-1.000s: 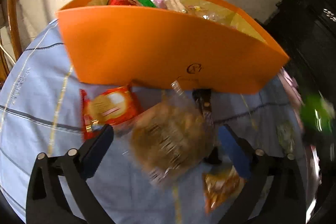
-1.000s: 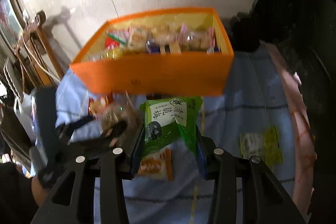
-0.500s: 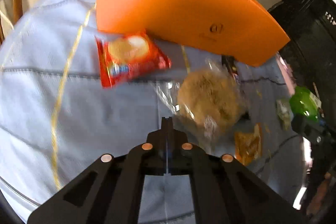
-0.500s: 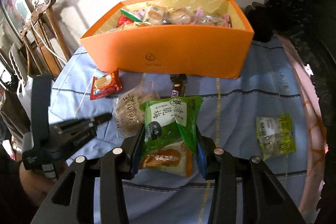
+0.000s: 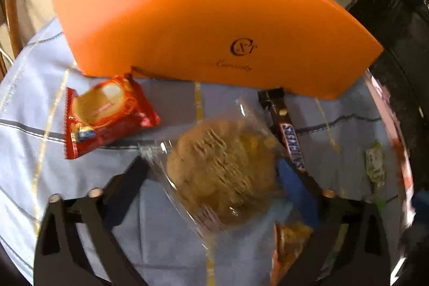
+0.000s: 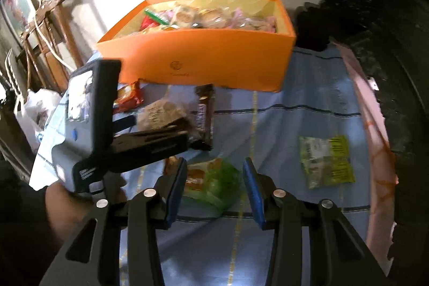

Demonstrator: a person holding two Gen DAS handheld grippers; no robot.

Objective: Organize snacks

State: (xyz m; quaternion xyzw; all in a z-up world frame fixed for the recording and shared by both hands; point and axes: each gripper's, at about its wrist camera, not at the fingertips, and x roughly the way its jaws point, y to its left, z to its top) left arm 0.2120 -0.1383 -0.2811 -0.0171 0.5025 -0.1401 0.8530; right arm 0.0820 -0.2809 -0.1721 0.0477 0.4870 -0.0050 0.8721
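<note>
So, two grippers in play. The left gripper had its jaws opening, spread wide to either side of a clear-wrapped round cookie; the wrapper sat between the fingers, but I couldn't tell whether the pads were touching it, too blurry. In the right wrist view a hand was holding that left gripper low over the cookie.

The right gripper had its fingers fairly close together, with a green snack bag between them. The bag looked slumped down in the gap, and the pads didn't seem to be pressing on it, though it's smeared enough that I wouldn't swear to it. Under or just behind the green bag lay an orange-printed packet.

Counting the loose stuff on the blue checked tablecloth: one cookie, one red-wrapped biscuit pack off to its left, one Snickers bar lying right along the cookie's right side with its far end up against the box, one orange-printed packet near the cookie, one green bag, and one pale green-and-yellow packet well apart on the right.

One container: an open orange box at the far end of the cloth, with a small logo on its front wall. It was already loaded with a jumble of wrapped snacks, too many and too small to count.
</note>
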